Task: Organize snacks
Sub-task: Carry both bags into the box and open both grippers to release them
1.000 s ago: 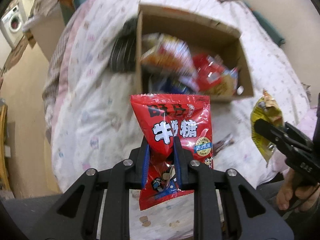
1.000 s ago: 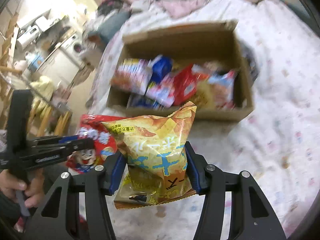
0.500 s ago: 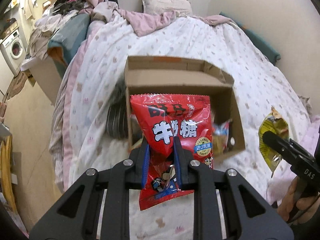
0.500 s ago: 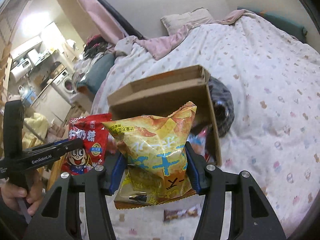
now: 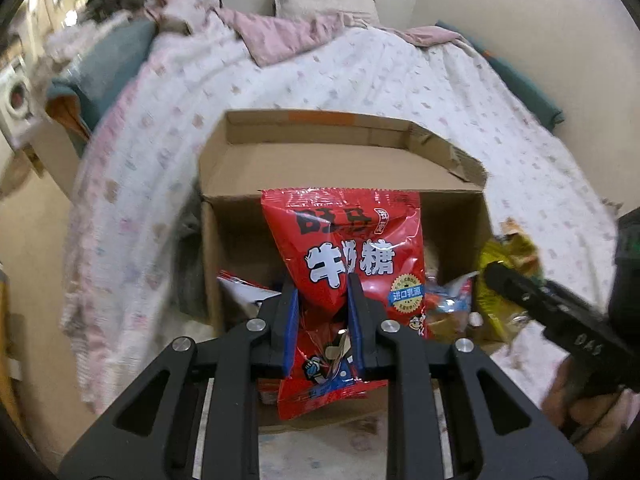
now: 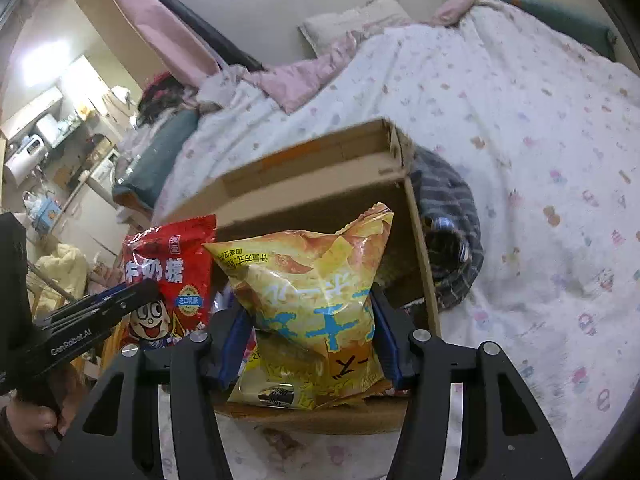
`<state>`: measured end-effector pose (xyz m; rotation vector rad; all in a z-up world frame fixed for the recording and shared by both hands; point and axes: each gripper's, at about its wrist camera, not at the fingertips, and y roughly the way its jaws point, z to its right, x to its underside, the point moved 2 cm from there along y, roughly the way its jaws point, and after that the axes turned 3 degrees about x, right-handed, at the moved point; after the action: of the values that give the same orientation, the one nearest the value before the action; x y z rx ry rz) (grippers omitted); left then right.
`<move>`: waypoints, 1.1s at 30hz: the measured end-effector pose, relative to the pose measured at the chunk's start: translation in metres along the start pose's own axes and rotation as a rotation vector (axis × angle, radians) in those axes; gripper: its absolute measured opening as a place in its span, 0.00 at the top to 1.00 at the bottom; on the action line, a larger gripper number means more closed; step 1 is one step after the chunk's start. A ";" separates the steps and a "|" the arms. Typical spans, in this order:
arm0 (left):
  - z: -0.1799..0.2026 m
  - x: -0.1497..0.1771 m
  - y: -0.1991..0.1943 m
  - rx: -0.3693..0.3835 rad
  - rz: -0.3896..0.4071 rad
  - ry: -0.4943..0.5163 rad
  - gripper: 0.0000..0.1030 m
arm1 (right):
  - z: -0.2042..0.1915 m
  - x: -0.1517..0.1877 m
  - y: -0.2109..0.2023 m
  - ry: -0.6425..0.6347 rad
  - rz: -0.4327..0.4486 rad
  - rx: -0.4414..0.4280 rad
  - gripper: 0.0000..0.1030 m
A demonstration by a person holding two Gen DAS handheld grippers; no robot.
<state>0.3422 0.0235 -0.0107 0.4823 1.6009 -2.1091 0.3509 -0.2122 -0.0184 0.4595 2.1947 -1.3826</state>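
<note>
red candy bag (image 5: 352, 264) upright, long axis vertical | yellow chip bag (image 6: 316, 304) upright

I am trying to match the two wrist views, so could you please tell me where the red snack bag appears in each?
Left wrist: the red bag fills the centre, pinched in the left gripper, in front of the cardboard box.
Right wrist: the red bag is at the left, beside the yellow bag.
Shared landmark: the cardboard box.
</note>
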 end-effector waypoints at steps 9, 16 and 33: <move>-0.007 0.002 0.014 -0.048 -0.014 -0.007 0.82 | 0.007 0.000 0.015 0.016 -0.031 0.041 0.45; -0.003 0.006 0.019 -0.031 -0.039 -0.009 0.82 | 0.010 0.002 0.022 0.031 -0.059 0.034 0.43; 0.017 0.016 0.023 -0.042 -0.049 0.053 0.81 | 0.013 0.001 0.015 0.071 -0.036 -0.019 0.33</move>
<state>0.3413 -0.0003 -0.0329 0.4938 1.6994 -2.1099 0.3611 -0.2177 -0.0352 0.4718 2.2817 -1.3827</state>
